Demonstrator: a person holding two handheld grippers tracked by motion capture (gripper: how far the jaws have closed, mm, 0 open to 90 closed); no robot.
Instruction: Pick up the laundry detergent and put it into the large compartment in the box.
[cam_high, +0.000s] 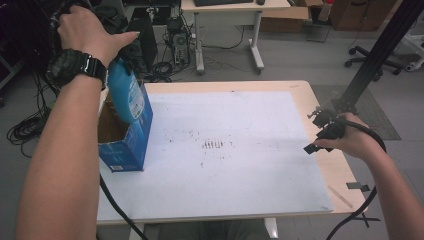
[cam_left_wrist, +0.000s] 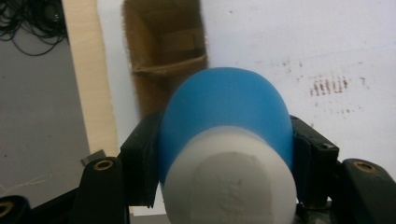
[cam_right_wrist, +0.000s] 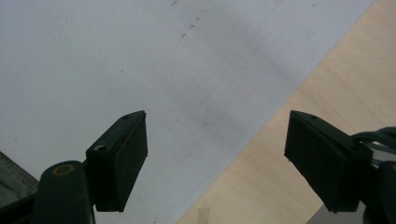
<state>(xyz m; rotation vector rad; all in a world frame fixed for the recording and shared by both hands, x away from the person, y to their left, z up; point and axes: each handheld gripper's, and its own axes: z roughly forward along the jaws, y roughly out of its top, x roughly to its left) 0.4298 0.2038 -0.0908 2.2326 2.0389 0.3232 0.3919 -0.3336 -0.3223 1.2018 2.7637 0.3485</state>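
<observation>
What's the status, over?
Left gripper shut on blue bottle, above open box. Right gripper open, empty, at table edge. Nothing blocking.

Blue bottle (cam_high: 126, 95) with white cap (cam_left_wrist: 231, 179), label on its side, held tilted, base down, partly inside the open top of a blue cardboard box (cam_high: 131, 145). Box stands upright at the table's left edge on the white sheet, brown inside, flaps open.

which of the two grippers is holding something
The left gripper, shut on the blue bottle with a white cap above the open blue box; the right gripper is open.
</observation>
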